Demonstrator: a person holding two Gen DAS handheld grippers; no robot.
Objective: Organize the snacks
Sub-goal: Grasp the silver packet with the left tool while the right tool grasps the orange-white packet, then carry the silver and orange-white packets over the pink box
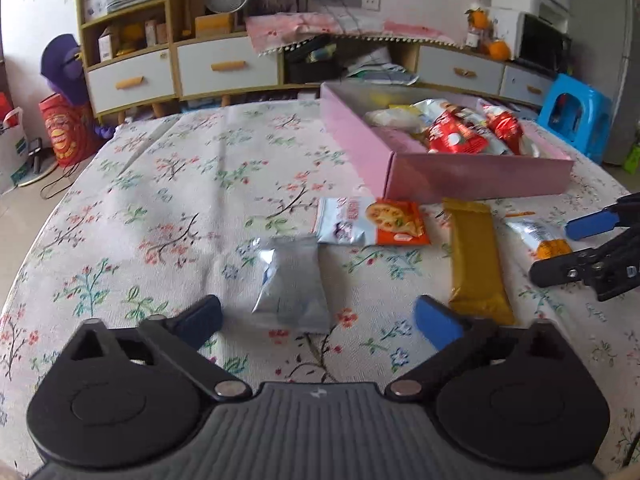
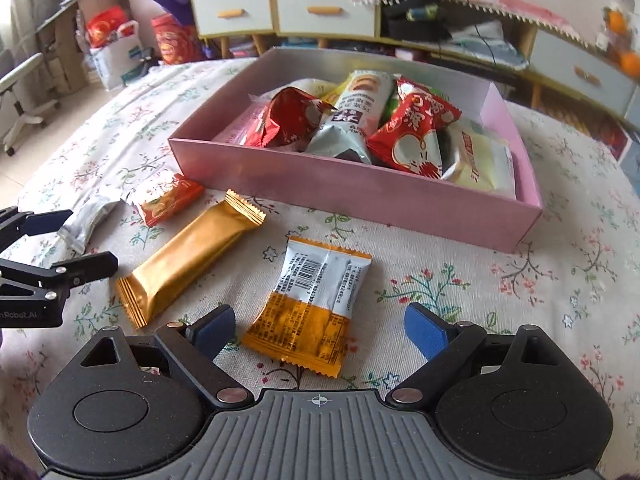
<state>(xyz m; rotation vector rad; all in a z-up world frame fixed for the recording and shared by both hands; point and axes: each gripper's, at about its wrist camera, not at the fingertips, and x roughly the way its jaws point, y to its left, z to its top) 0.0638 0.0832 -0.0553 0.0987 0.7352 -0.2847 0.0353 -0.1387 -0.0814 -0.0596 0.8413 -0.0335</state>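
Note:
A pink box [image 1: 476, 178] [image 2: 360, 196] holds several snack packets. On the floral cloth in front of it lie a silver packet [image 1: 292, 282] [image 2: 86, 222], an orange-and-white packet [image 1: 372, 222] [image 2: 168, 198], a gold bar [image 1: 476, 264] [image 2: 188, 262] and a white-and-orange packet [image 2: 312, 304] [image 1: 538, 236]. My left gripper [image 1: 318, 322] [image 2: 66, 240] is open, its fingers either side of the silver packet's near end. My right gripper [image 2: 320, 328] [image 1: 568, 248] is open around the white-and-orange packet's near end.
The table's cloth [image 1: 160, 208] spreads wide to the left. Behind the table stand a low cabinet with drawers [image 1: 224, 66], a blue stool [image 1: 576, 114], a microwave [image 1: 536, 38] and bags on the floor [image 1: 66, 132].

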